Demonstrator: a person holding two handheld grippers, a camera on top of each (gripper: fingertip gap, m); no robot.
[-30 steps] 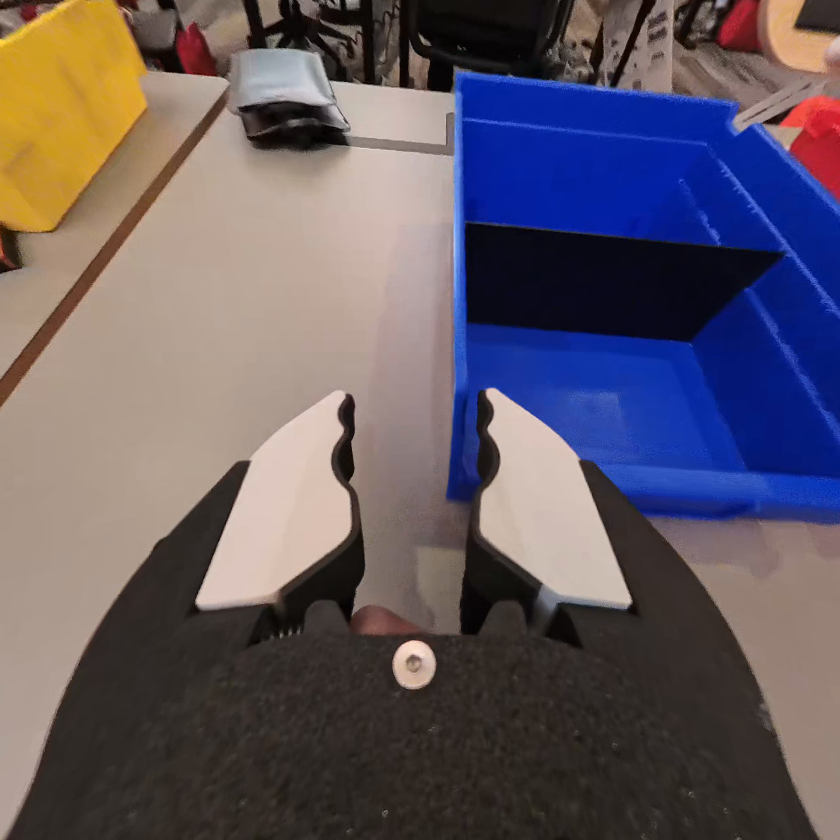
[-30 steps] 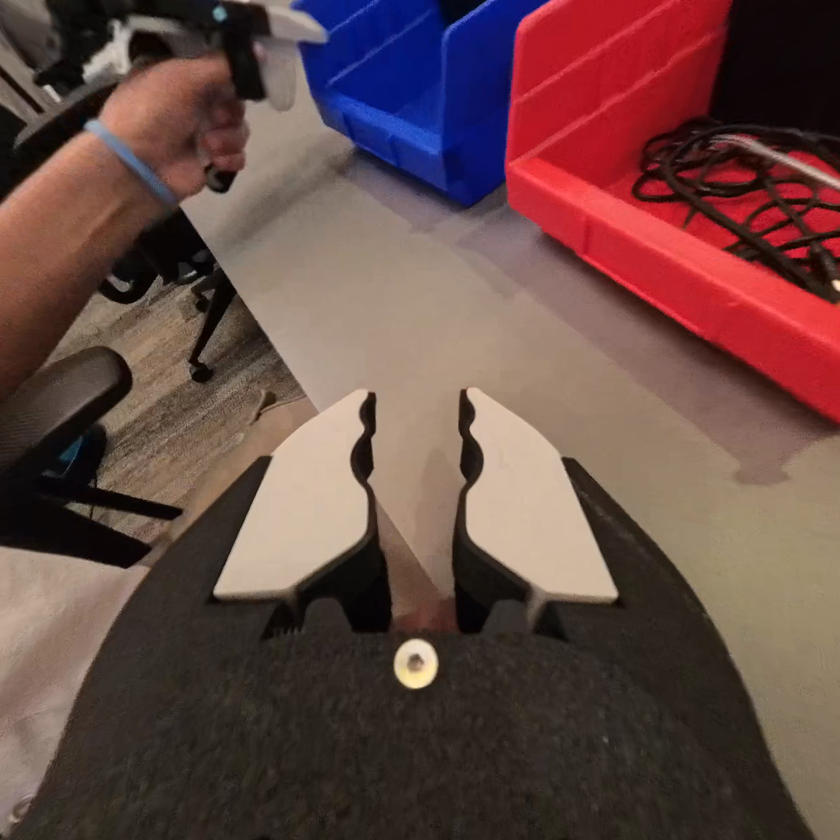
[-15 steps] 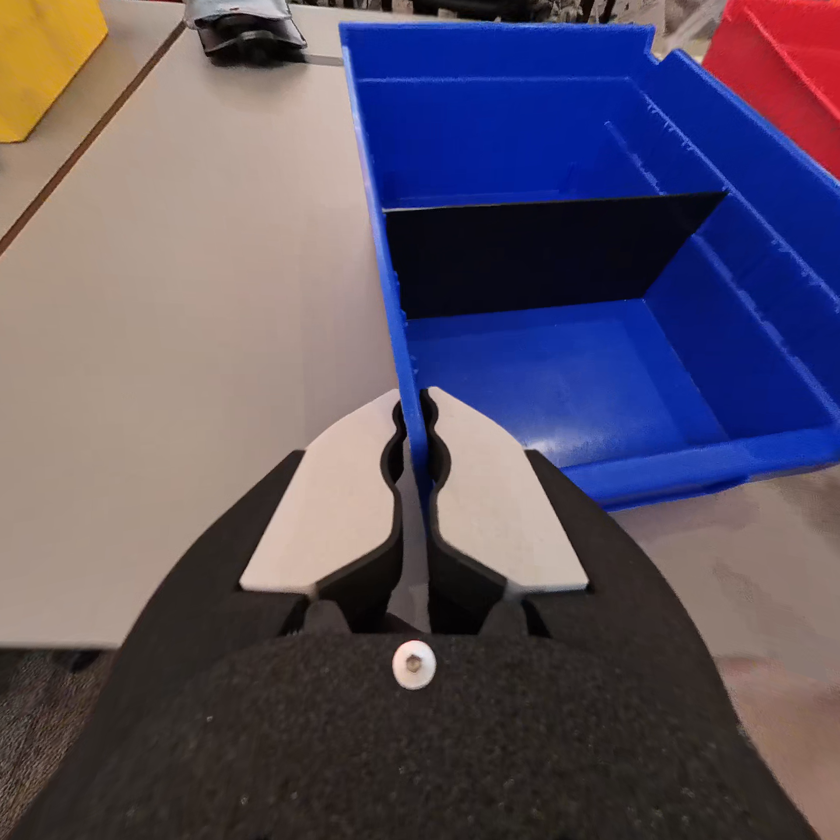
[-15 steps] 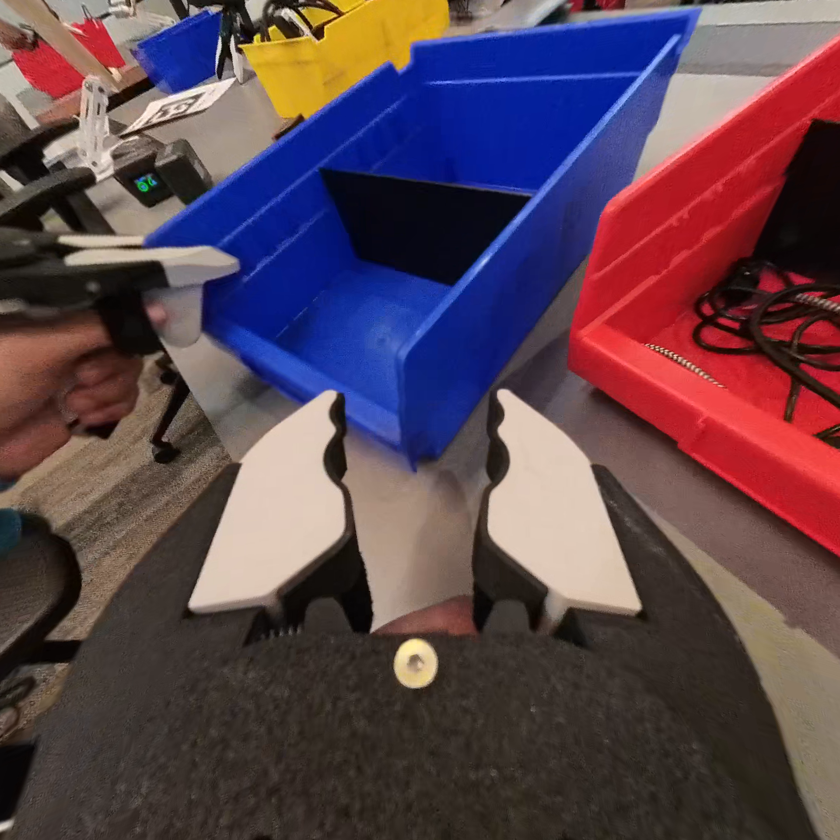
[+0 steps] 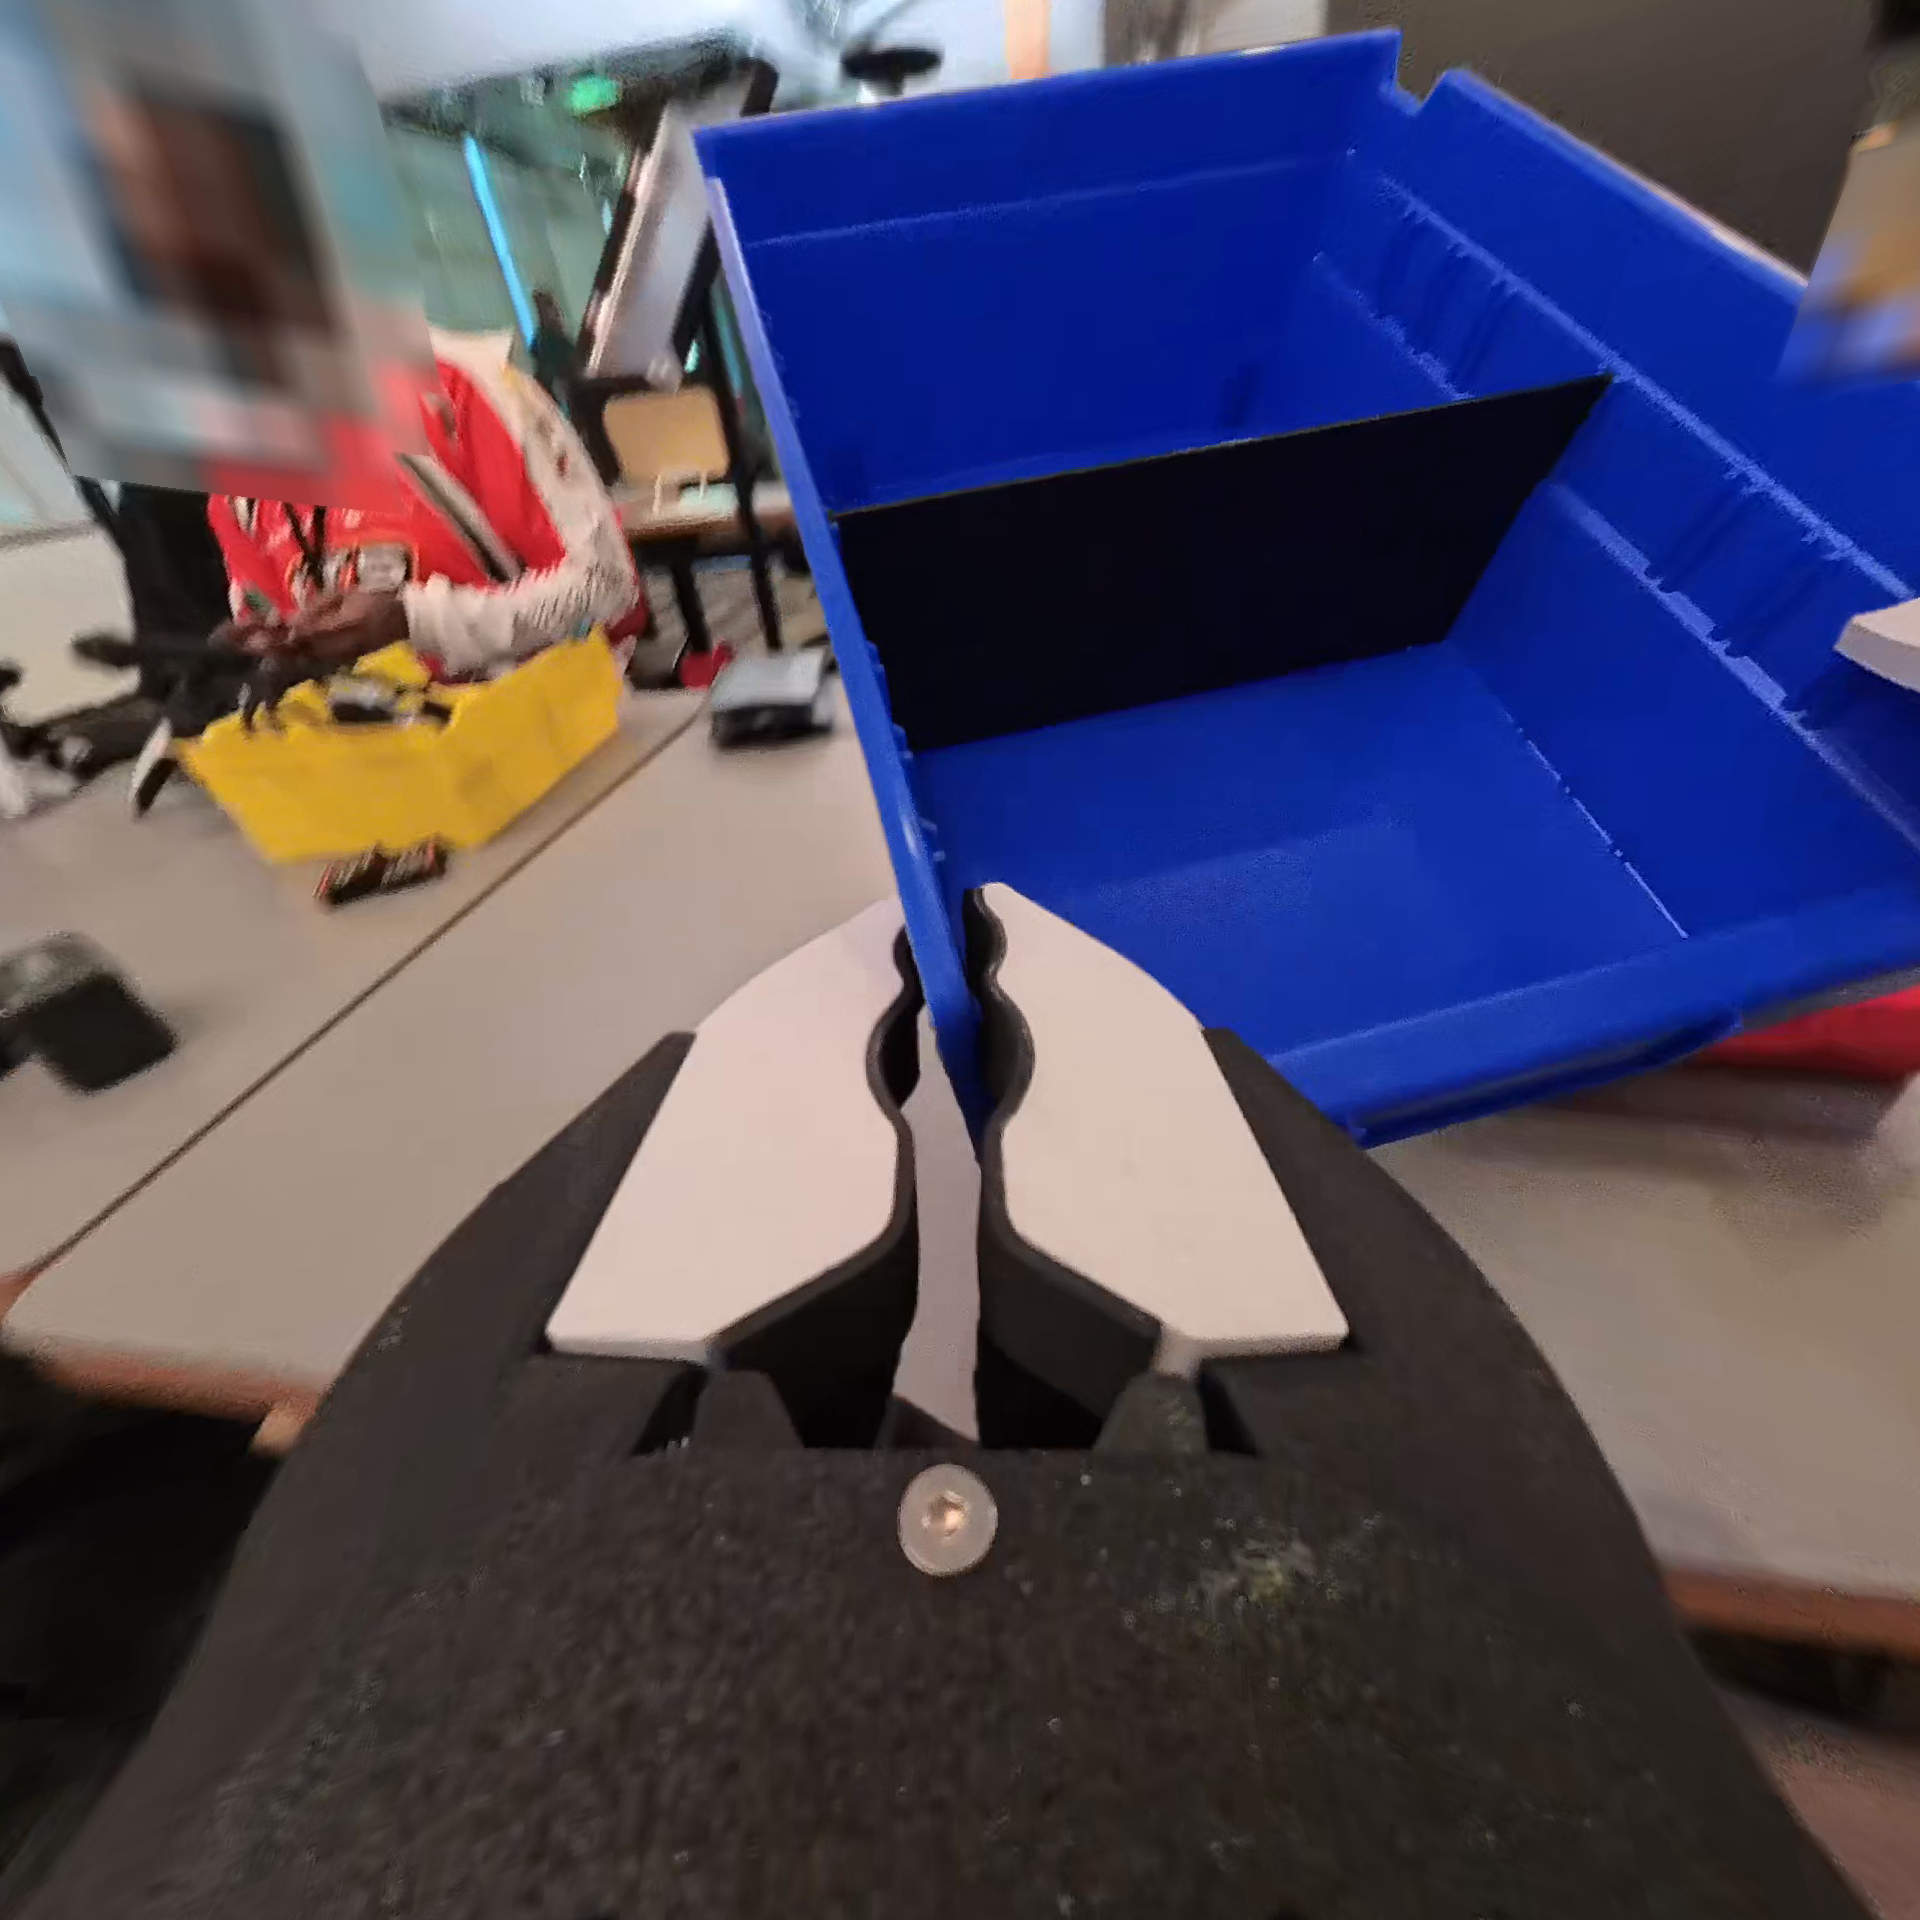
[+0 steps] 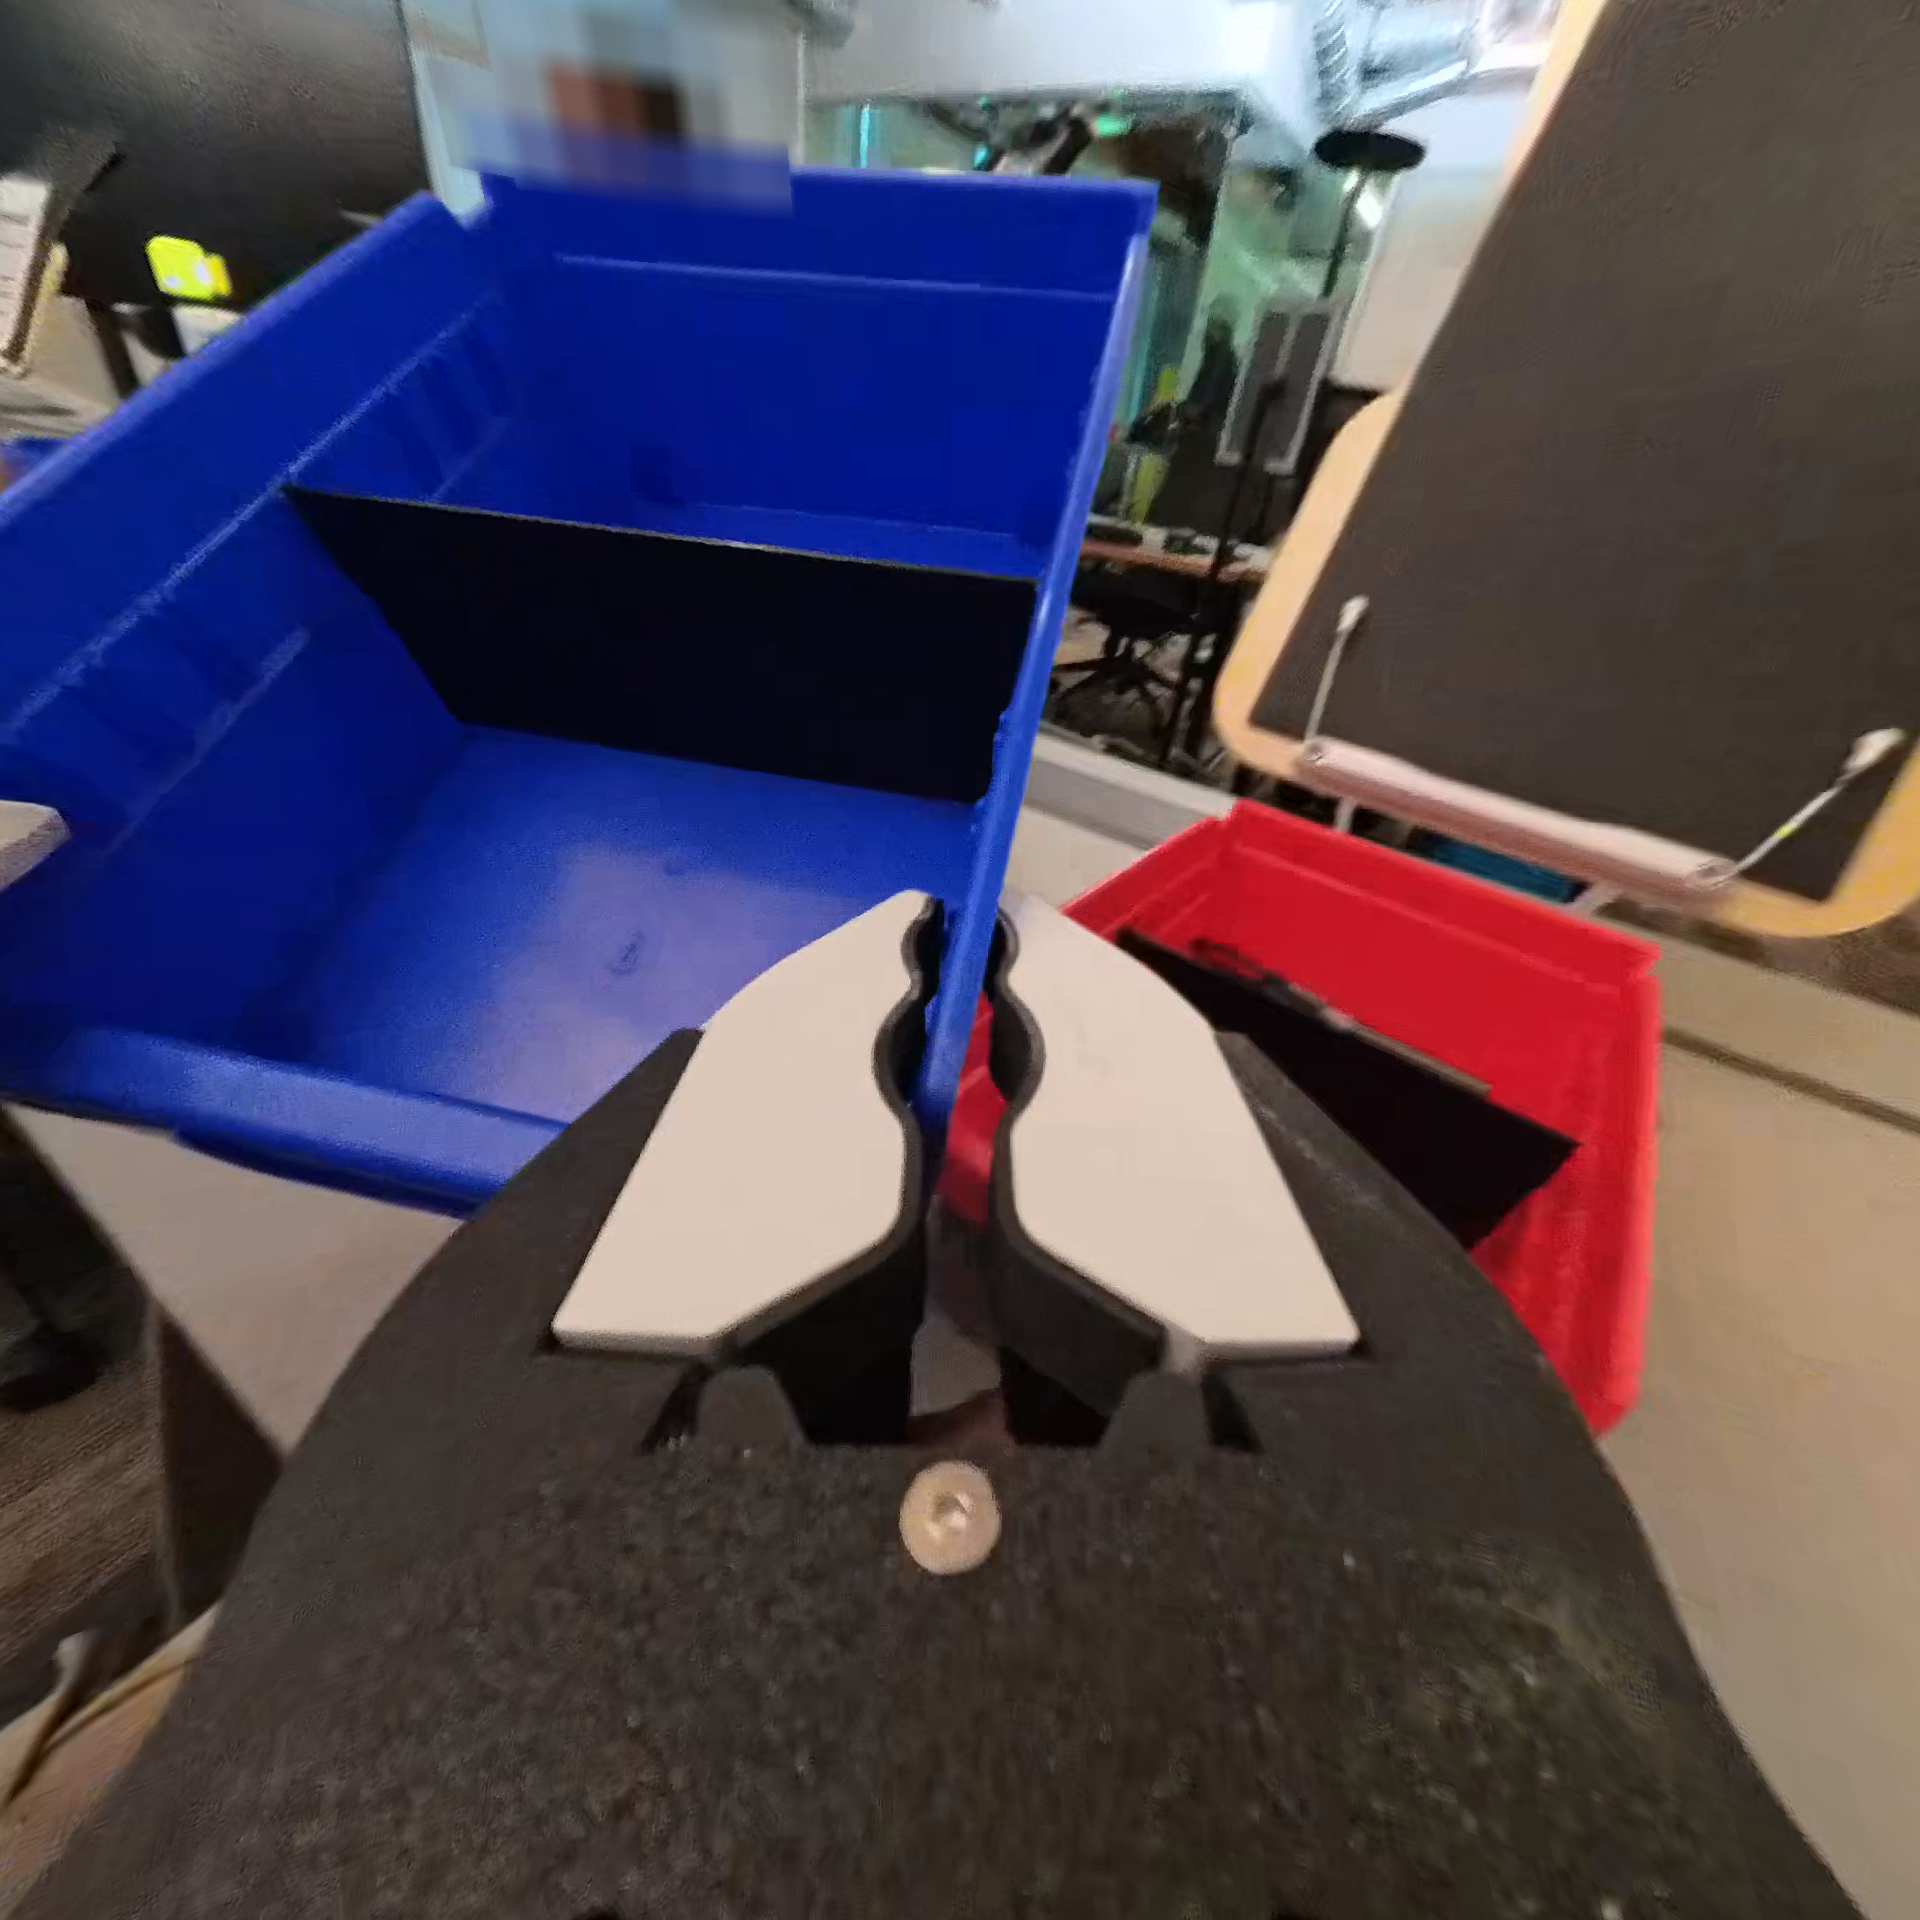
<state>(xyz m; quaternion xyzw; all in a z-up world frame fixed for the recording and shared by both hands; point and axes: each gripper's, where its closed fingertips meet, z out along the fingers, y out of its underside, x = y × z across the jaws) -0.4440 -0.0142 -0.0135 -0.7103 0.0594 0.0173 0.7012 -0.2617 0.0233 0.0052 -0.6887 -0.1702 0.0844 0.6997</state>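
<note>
A large blue plastic bin (image 5: 1299,862) with a black divider (image 5: 1174,582) across its middle is held up off the grey table (image 5: 520,1039), its front tilted toward me. My left gripper (image 5: 940,914) is shut on the bin's left side wall near the front corner. My right gripper (image 6: 966,914) is shut on the bin's right side wall (image 6: 1049,623) near the front corner. The bin is empty on both sides of the divider (image 6: 675,644). The tip of the other gripper shows at the edge of each view.
A red bin (image 6: 1455,1039) with a black divider sits on the table just right of and below the blue bin. A yellow bin (image 5: 405,758) with items stands on the far table at the left, a person in red behind it. A padded board (image 6: 1621,468) leans at right. Left tips to right tips: about 20 cm.
My right gripper has closed on the bin's right wall. Both grippers have lifted the blue bin off the table, so the room behind it now shows.
</note>
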